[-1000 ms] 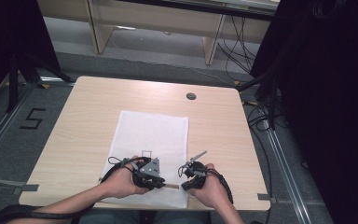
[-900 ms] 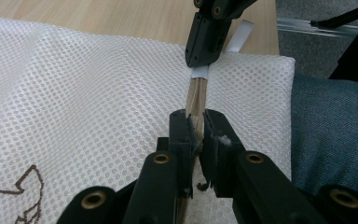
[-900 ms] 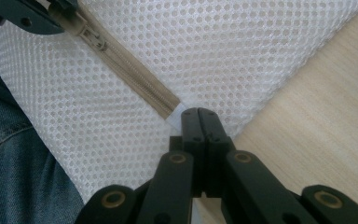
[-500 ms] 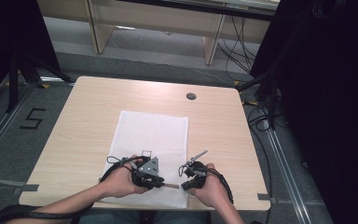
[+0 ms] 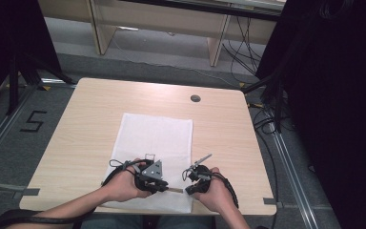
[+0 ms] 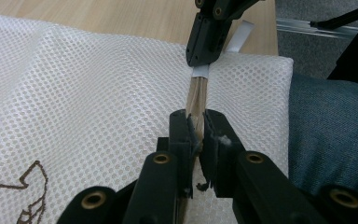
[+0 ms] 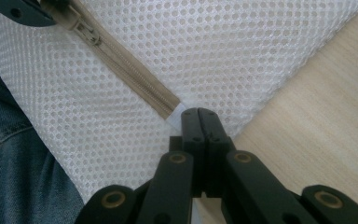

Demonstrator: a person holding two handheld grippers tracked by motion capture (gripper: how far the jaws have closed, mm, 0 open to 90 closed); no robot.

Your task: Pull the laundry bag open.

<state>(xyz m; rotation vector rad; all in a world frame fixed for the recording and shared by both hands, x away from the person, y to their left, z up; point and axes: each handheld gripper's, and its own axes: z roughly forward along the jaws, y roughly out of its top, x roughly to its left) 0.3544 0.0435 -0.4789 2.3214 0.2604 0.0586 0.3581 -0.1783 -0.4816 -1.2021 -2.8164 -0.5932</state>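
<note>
A white mesh bag [image 5: 155,138] lies flat on the wooden table [image 5: 95,105], with its tan zipper [image 7: 130,70] along the near edge. My left gripper [image 6: 196,133] is shut on the zipper close to the slider [image 7: 89,36]. In the high view the left gripper [image 5: 164,187] sits over the bag's near edge. My right gripper [image 7: 200,122] is shut on the white end tab [image 7: 177,113] where the zipper ends at the bag's corner. In the high view the right gripper [image 5: 189,189] faces the left one a short way apart, the zipper stretched between them.
A round cable hole [image 5: 195,98] sits at the table's far right. Wooden desk legs [image 5: 217,50] and cables stand beyond the table, a dark curtain [image 5: 333,95] at the right. The person's jeans [image 6: 331,130] lie just past the bag's near edge.
</note>
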